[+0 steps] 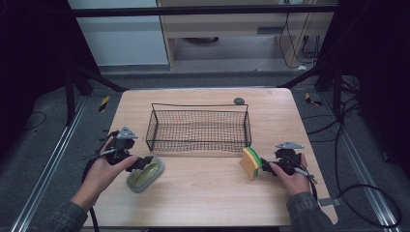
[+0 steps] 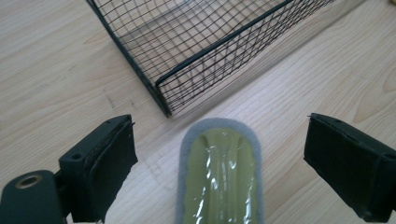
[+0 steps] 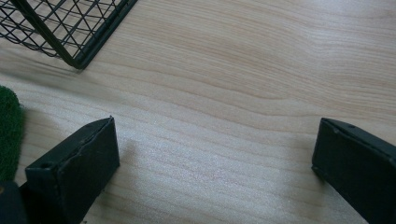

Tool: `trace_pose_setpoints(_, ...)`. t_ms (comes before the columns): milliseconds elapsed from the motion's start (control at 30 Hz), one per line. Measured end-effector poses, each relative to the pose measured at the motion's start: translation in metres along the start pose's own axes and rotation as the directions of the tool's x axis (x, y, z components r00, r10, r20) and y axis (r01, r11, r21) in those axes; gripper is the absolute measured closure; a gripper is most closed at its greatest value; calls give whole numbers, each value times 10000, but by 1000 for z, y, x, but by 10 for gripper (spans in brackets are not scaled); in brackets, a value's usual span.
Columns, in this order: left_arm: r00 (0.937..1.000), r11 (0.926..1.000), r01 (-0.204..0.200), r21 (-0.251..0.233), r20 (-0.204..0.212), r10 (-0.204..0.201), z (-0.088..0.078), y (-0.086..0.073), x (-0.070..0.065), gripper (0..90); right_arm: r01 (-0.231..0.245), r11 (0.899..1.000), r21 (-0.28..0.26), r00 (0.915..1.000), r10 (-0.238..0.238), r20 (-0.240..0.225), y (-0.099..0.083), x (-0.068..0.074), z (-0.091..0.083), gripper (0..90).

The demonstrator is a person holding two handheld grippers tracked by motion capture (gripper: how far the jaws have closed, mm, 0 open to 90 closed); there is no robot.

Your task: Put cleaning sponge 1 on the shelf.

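left gripper (image 2: 219, 154) – jaws spread, straddling the grey-rimmed green sponge (image 2: 219, 182), not pinching | right gripper (image 3: 215, 172) – jaws spread over bare table (image 3: 243, 70) | sponge at 7 o'clock from wire basket (image 1: 198, 128)

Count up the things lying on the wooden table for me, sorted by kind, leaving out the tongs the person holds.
Wire basket: 1
Green pad with a grey rim: 1
Yellow-and-green sponge: 1
Small dark round thing behind the basket: 1, too small to identify
Total: 4
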State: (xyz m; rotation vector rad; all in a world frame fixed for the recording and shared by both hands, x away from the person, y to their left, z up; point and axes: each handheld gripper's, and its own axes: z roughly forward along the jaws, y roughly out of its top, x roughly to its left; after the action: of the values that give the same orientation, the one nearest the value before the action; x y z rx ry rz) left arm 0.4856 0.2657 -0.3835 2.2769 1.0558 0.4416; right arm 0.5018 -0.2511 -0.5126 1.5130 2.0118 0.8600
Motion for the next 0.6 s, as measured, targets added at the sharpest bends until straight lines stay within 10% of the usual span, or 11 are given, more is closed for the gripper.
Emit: trace_pose_setpoints(600, 9977, 9841, -681, 1640, 91, 676, 11, -5, 3, 214, 33, 10000, -48, 10000, -33, 12, -1, 1, -1, 18)
